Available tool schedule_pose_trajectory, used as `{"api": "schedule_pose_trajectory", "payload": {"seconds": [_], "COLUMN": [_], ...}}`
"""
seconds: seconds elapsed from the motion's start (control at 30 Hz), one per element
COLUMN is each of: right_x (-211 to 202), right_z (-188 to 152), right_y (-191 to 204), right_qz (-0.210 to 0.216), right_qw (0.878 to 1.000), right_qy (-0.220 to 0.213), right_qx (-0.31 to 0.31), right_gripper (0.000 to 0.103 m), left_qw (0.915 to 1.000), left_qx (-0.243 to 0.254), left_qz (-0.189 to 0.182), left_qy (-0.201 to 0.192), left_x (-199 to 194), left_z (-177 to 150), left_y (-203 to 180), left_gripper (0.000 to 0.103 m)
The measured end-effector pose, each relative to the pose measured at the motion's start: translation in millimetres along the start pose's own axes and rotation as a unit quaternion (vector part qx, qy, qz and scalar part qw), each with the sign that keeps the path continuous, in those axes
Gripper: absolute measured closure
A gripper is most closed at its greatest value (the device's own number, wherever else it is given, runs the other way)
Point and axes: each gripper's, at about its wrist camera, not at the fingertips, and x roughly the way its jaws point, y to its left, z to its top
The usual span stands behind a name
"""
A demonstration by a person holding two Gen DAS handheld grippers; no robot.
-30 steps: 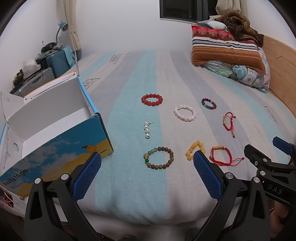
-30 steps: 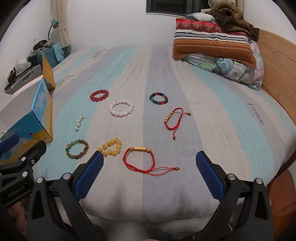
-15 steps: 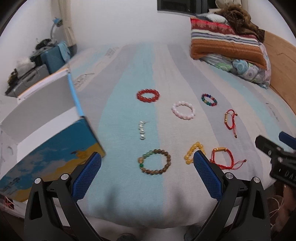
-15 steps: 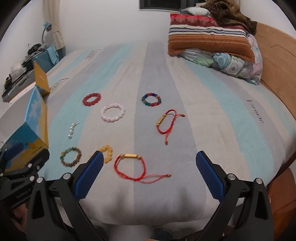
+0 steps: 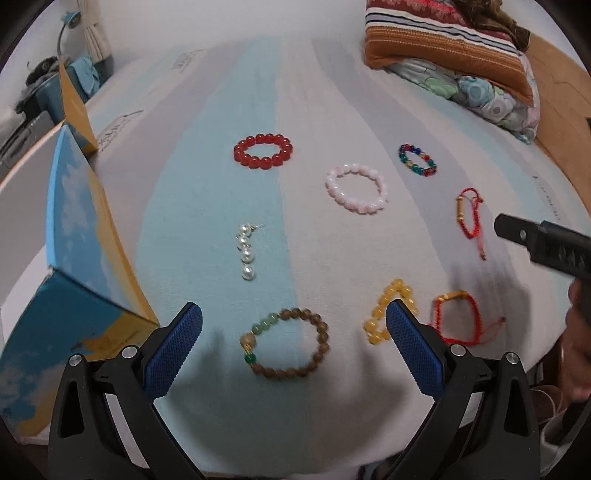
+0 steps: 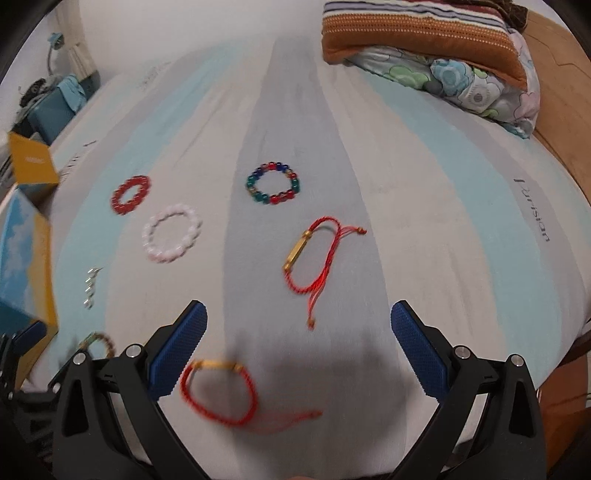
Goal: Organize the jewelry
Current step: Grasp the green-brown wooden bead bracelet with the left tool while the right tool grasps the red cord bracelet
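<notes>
Several bracelets lie on the striped bed. My left gripper [image 5: 293, 325] is open and empty, low over a brown wooden bead bracelet [image 5: 286, 345]. Beyond it lie a pearl earring [image 5: 245, 251], a red bead bracelet [image 5: 263, 151], a pink bead bracelet [image 5: 356, 188], a multicolour bead bracelet [image 5: 417, 160] and a yellow bead bracelet [image 5: 386, 312]. My right gripper [image 6: 297, 325] is open and empty, over a red cord bracelet [image 6: 221, 391]. A second red cord bracelet [image 6: 314, 258] lies just ahead of it.
An open blue and yellow cardboard box [image 5: 70, 266] stands at the bed's left edge. Pillows [image 5: 450, 48] are stacked at the far right by a wooden headboard [image 6: 561, 85]. Clutter and a lamp [image 5: 66, 29] sit far left.
Both grippers have moved forward and down toward the bed, so the jewelry looks larger and nearer. The jaws have stayed open.
</notes>
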Motion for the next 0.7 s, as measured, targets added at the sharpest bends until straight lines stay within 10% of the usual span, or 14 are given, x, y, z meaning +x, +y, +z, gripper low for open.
{"api": "schedule_pose_trajectory", "payload": {"seconds": [0.43,0.7], "right_x": [69,102], "right_z": [38,39], "right_y": [-12,-26], "right_qz": [0.003,0.038], "right_qw": [0.999,0.996], "right_qy": [0.035,0.075], "right_qx": [0.019,0.043], "right_gripper": [0.007,0.012], "left_qw": [0.9991,0.9981], "left_qx": [-0.018,-0.024], "left_qz": [0.0,0.002], "left_qy": [0.038,0.056], "left_x": [46,52], "left_z": [0,-8], "left_y": [14,18], "left_gripper": [0.007,0.038]}}
